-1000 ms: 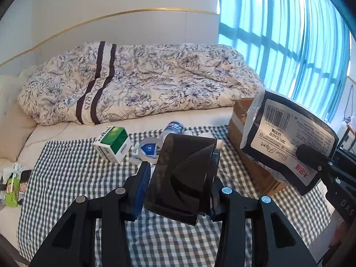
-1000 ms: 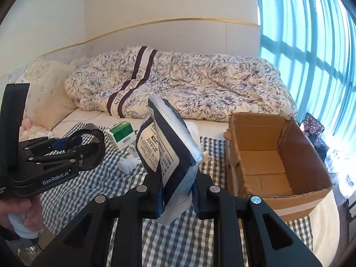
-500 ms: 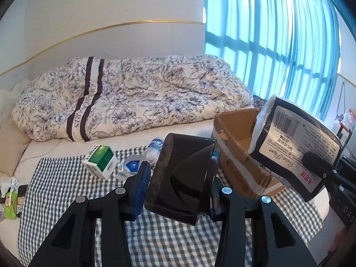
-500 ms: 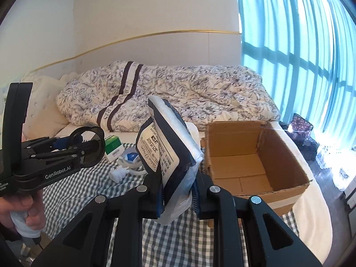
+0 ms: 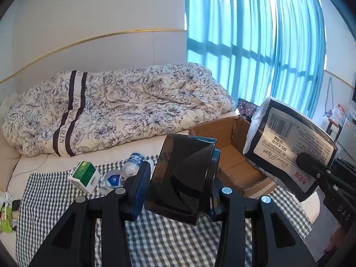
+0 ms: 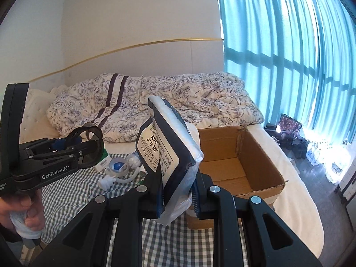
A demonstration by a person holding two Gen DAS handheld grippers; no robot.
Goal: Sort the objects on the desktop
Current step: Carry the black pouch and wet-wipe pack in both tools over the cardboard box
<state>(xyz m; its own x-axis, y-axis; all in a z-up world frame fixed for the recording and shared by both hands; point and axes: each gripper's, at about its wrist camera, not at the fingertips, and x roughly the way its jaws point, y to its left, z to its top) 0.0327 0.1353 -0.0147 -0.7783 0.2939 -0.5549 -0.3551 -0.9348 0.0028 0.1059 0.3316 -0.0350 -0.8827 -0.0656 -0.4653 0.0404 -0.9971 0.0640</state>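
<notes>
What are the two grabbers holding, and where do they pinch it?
The left gripper pinches a dark tape roll across its flat sides. The right gripper pinches a tissue pack at its bottom end.

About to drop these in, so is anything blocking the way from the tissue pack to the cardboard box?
Nothing visible does. The tissue pack is held up in the right claw, beside the open cardboard box, whose floor looks bare.

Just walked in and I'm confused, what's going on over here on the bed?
A person is sorting items with handheld tongs. The left tongs grip a dark glossy container, the right tongs a tissue pack. Both are held up near the open cardboard box. A green carton and a bottle lie on the checked cloth.
</notes>
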